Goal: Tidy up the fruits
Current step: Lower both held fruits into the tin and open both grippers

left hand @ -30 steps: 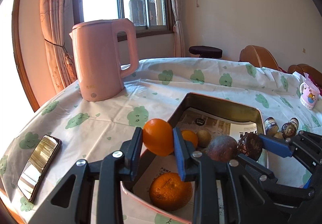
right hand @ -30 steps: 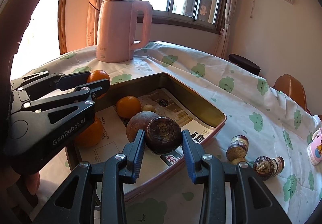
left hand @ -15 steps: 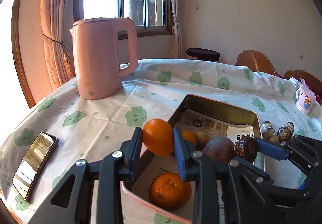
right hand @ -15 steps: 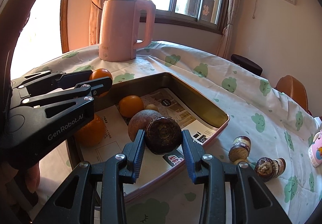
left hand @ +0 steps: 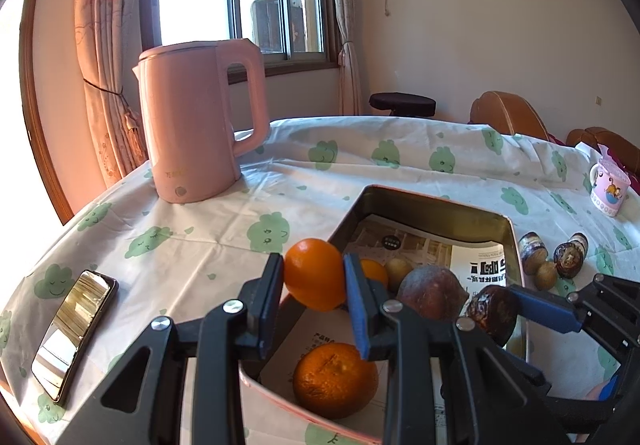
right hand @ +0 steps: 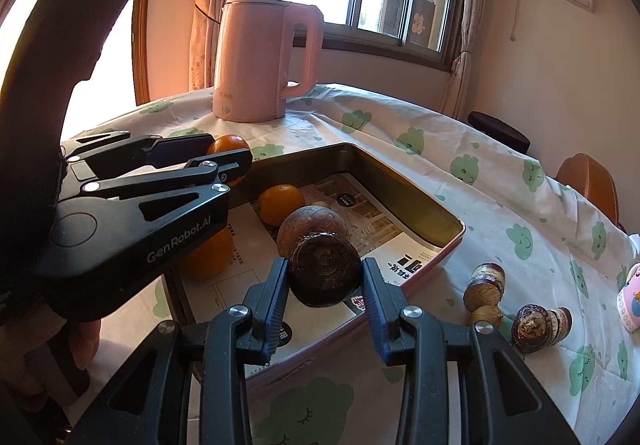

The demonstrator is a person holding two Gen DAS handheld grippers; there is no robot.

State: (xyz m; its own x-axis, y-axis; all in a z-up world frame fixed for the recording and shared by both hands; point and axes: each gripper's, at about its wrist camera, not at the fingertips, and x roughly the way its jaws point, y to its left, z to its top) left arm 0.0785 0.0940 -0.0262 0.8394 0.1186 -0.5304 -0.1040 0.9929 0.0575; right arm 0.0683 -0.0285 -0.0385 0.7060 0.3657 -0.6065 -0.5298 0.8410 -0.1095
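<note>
The left tongs (left hand: 314,281) are clenched on an orange (left hand: 315,273) held above the near-left edge of the metal tray (left hand: 434,207) on the worktop (left hand: 208,241). The right tongs (right hand: 325,281) grip a dark brown fruit (right hand: 325,273) over the tray, where two oranges and a brown fruit lie.

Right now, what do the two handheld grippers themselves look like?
Both are matte black clamp-style frames with silver rivets. The left gripper and right gripper carry blue ribbed finger pads. The left body reads "GenRobot.AI" in grey. No cables show.
</note>
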